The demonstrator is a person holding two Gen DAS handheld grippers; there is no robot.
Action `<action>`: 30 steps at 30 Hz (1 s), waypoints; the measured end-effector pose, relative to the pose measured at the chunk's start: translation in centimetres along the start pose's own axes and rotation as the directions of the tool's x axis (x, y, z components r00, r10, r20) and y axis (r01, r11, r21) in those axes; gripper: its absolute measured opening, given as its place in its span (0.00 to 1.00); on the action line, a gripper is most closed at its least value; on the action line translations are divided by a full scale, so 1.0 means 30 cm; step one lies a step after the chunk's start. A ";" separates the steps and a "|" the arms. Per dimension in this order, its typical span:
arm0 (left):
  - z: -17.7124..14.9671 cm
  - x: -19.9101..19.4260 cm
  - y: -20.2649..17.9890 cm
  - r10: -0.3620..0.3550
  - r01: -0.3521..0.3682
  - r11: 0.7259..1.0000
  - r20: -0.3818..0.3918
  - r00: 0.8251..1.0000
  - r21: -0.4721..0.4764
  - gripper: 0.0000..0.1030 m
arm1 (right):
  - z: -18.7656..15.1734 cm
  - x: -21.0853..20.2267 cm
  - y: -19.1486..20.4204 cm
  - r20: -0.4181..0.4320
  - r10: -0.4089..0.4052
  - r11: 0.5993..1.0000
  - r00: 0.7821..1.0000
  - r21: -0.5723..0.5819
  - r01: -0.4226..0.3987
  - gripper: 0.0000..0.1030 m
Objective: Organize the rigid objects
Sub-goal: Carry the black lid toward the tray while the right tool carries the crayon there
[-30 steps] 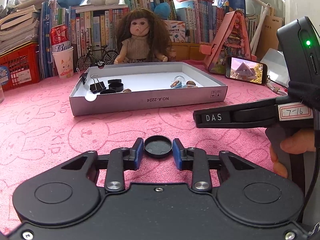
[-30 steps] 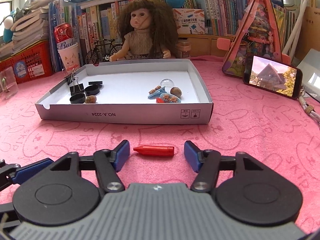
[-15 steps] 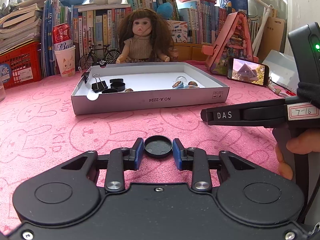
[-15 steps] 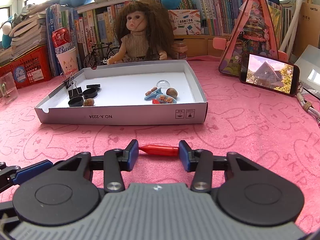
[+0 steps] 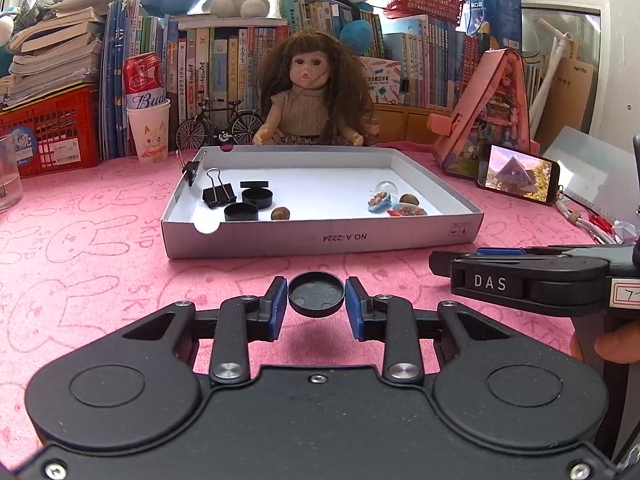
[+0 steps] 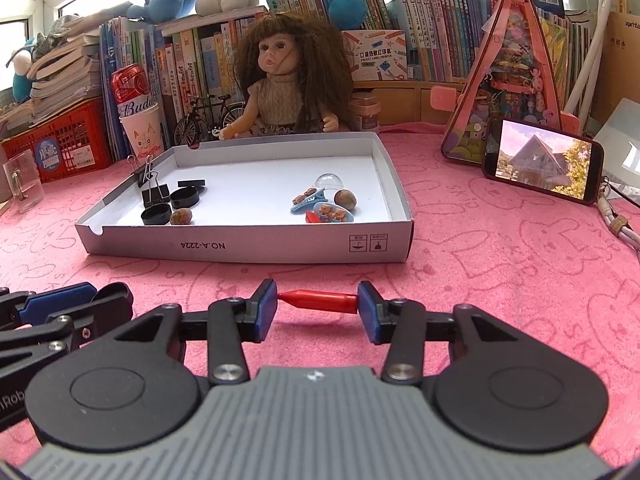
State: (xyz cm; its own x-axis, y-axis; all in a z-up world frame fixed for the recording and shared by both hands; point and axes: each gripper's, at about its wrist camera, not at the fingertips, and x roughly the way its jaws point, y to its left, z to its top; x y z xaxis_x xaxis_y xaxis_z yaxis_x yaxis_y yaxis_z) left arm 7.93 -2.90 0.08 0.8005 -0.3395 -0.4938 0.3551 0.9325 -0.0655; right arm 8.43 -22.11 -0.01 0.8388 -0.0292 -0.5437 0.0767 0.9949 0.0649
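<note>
My left gripper is shut on a black round cap and holds it just above the pink cloth, in front of the white box lid. My right gripper is shut on a red pen cap, gripped end to end, also lifted off the cloth before the box lid. Inside the lid lie binder clips, two black caps, nuts and blue hair clips. The right gripper's body shows at the right of the left wrist view.
A doll, a toy bicycle, a cup with a can and books stand behind the lid. A phone leans on a pink toy house at the right. A glass and red crate are at left.
My right gripper closed on the red pen cap and lifted it slightly. My left gripper kept hold of the black cap and rose a little. Both views drew back from the lid.
</note>
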 end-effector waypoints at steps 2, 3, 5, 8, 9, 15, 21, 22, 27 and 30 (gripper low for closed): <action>0.009 0.007 0.000 0.002 -0.002 1.000 0.003 1.000 -0.005 0.29 | 0.007 0.000 -0.002 0.006 0.000 1.000 1.000 -0.001 0.000 0.47; 0.013 0.009 -0.002 0.002 -0.002 1.000 0.005 1.000 -0.007 0.29 | 0.011 -0.001 -0.003 0.010 0.001 1.000 1.000 -0.001 -0.001 0.47; 0.019 0.013 -0.005 0.004 -0.004 1.000 0.009 1.000 -0.007 0.29 | 0.017 -0.001 -0.006 0.017 0.002 1.000 1.000 -0.002 -0.002 0.47; 0.027 0.019 -0.008 0.006 -0.006 1.000 0.013 1.000 -0.008 0.29 | 0.023 -0.001 -0.009 0.025 0.003 1.000 1.000 -0.005 -0.003 0.47; 0.029 0.021 -0.009 0.007 -0.007 1.000 0.014 1.000 -0.009 0.29 | 0.025 -0.001 -0.010 0.027 0.003 1.000 1.000 -0.006 -0.003 0.47; 0.043 0.032 -0.008 0.012 -0.012 1.000 0.022 1.000 -0.017 0.29 | 0.030 0.002 -0.018 0.038 0.011 1.000 0.999 -0.002 -0.011 0.47; 0.075 0.049 -0.002 0.019 -0.018 0.999 0.035 0.999 -0.037 0.29 | 0.048 0.004 -0.016 0.052 0.015 1.000 0.999 -0.023 -0.013 0.47; 0.079 0.053 -0.002 0.019 -0.018 0.999 0.038 0.999 -0.042 0.29 | 0.052 0.004 -0.016 0.057 0.015 1.000 0.998 -0.024 -0.013 0.47; 0.103 0.076 -0.010 0.024 -0.022 0.999 0.053 0.998 -0.045 0.29 | 0.075 0.007 -0.020 0.079 0.019 1.000 0.997 -0.026 -0.017 0.47; 0.120 0.097 -0.014 0.025 -0.022 0.998 0.055 0.998 -0.054 0.29 | 0.084 0.018 -0.016 0.082 0.024 0.999 0.996 -0.037 -0.021 0.47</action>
State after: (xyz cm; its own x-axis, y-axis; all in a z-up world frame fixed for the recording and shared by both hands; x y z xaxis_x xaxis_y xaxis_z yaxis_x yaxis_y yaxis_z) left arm 11.85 -4.72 1.77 0.8347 -0.3219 -0.4468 0.3106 0.9452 -0.1009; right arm 10.20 -22.86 1.76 0.8817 -0.0127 -0.4716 0.0386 0.9982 0.0452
